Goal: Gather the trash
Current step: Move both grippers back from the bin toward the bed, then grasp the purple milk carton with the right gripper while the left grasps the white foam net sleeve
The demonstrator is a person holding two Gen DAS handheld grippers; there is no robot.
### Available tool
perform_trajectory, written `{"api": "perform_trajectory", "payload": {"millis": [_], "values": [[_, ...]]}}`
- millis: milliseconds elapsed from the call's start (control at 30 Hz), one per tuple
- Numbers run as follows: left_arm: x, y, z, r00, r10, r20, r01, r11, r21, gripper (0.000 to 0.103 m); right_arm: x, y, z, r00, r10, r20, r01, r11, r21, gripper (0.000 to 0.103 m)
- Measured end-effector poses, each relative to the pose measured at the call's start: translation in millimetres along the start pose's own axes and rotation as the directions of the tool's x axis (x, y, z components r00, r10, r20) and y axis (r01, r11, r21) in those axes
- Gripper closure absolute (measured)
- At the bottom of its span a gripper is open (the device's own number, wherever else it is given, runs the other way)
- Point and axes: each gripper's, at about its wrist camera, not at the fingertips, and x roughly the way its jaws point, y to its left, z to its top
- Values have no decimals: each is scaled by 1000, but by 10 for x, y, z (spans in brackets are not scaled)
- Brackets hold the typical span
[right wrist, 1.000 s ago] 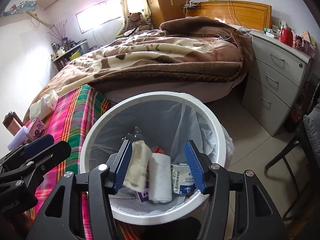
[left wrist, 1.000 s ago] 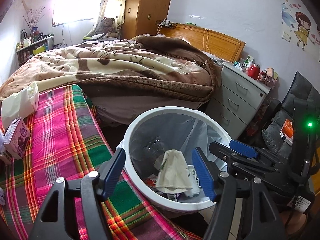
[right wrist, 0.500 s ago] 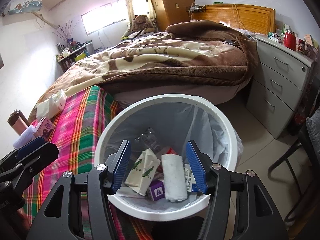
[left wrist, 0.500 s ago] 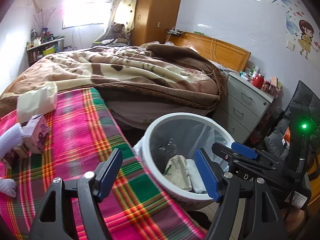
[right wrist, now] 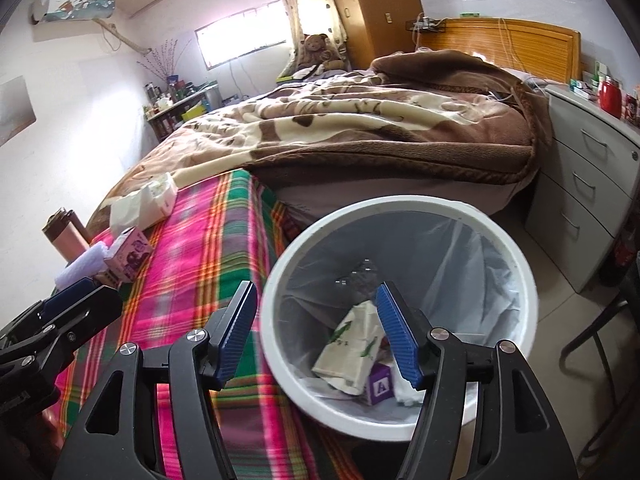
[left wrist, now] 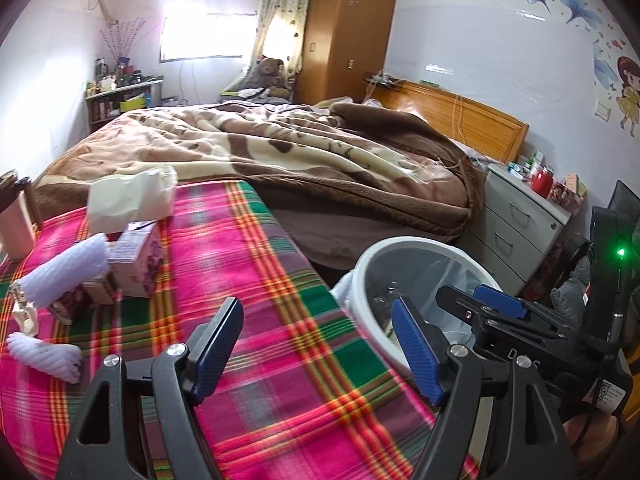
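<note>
While both sets of fingers are spreading with nothing between them, I am treating the next pickup as the step in hand. My left gripper (left wrist: 316, 344) is hanging empty over the pink-and-green plaid cloth covering the surface (left wrist: 248, 264), and my right gripper (right wrist: 316, 332) is sitting over the near rim of the round white bin with a clear plastic liner (right wrist: 520, 276), which is standing just beside the surface's edge. Inside the bin a crumpled green-printed paper packet (right wrist: 352, 344) and a small purple carton (right wrist: 378, 388) are already lying at the bottom.

Trash is still waiting at the far left of the surface: a white foam net sleeve (left wrist: 66, 276), a second white foam sleeve (left wrist: 42, 356) nearer to me, and a small purple-printed carton (left wrist: 136, 264), all well apart from the bin. A soft white tissue pack (left wrist: 128, 196) is resting behind them; I cannot tell whether it counts as trash.

To do this well, I am judging that the left gripper should travel leftward, low and level, with fingers wide, straddling the nearer foam sleeve across its narrow width. Foam likely compresses, so I would close gently and lift before swinging.
</note>
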Motion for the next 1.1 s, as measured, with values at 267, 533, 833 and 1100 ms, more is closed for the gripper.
{"api": "perform_trajectory", "payload": {"millis": [267, 533, 833, 1100], "values": [[-123, 461, -28, 997, 71, 15, -70, 995, -64, 24, 98, 322, -1, 999, 51, -5, -52, 998, -43, 32], [-231, 892, -54, 990, 138, 16, -136, 984, -113, 23, 190, 633, 30, 996, 90, -6, -91, 992, -86, 29], [-291, 1376, -11, 971, 238, 7, -234, 961, -148, 23, 368, 963, 72, 990, 131, -49, -136, 984, -116, 29], [-218, 1692, 57, 956, 292, -20, -292, 949, -121, 22, 556, 1281, 147, 983, 160, -85, -172, 973, -153, 29]]}}
